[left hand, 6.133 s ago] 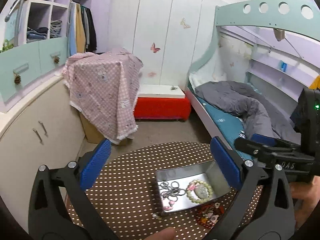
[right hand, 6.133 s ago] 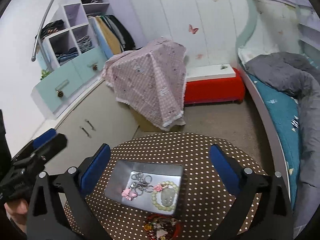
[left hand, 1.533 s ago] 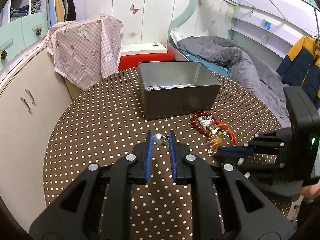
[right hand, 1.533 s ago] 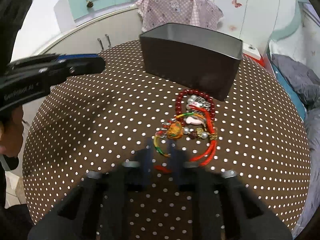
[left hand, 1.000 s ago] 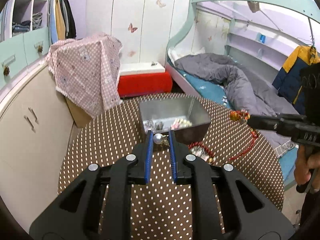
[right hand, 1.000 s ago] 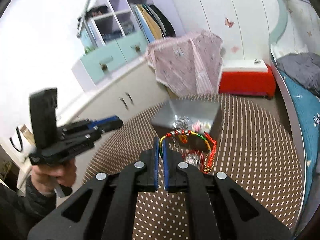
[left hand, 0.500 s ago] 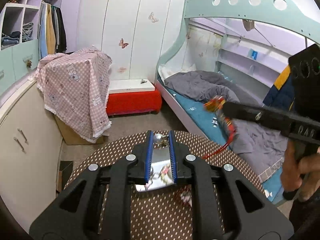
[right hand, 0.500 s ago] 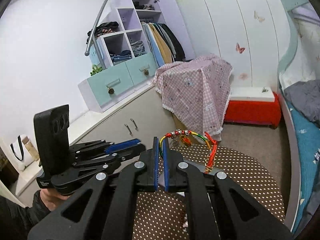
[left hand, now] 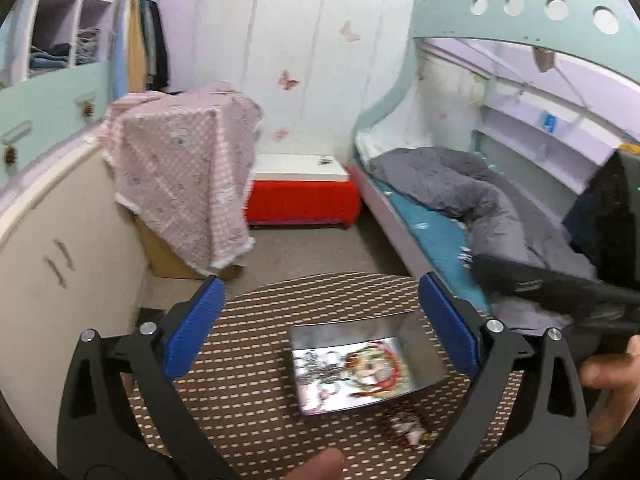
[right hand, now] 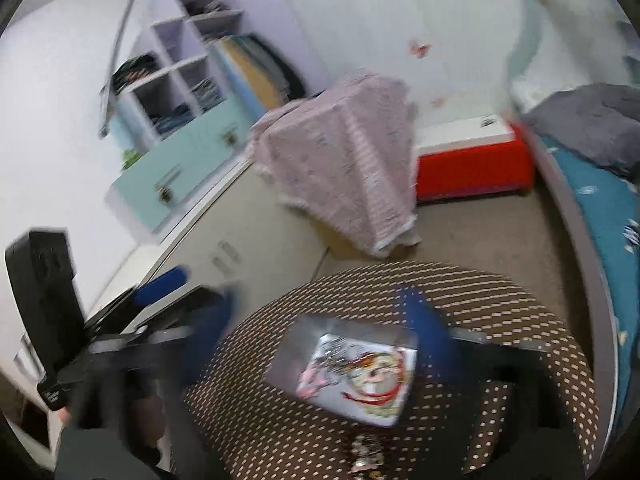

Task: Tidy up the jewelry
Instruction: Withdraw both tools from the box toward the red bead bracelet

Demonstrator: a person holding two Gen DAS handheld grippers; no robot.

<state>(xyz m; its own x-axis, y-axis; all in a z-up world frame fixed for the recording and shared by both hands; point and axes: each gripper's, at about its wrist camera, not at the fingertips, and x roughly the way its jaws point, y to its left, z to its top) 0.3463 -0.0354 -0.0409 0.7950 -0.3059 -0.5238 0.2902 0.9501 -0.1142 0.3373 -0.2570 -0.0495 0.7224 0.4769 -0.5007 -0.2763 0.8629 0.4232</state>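
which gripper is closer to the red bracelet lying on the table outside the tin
Hard to call. The red bracelet lies just in front of the tin; the left gripper and the right gripper both hover open above the tin.

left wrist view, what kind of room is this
Most likely a child's bedroom: a mint-green bunk bed frame with a rumpled grey duvet, open wardrobe shelves holding clothes, and butterfly stickers on the white wall panels.

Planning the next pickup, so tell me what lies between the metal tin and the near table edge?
One red beaded bracelet lies on the dotted cloth, just beside the silver metal tin; both wrist views show it.
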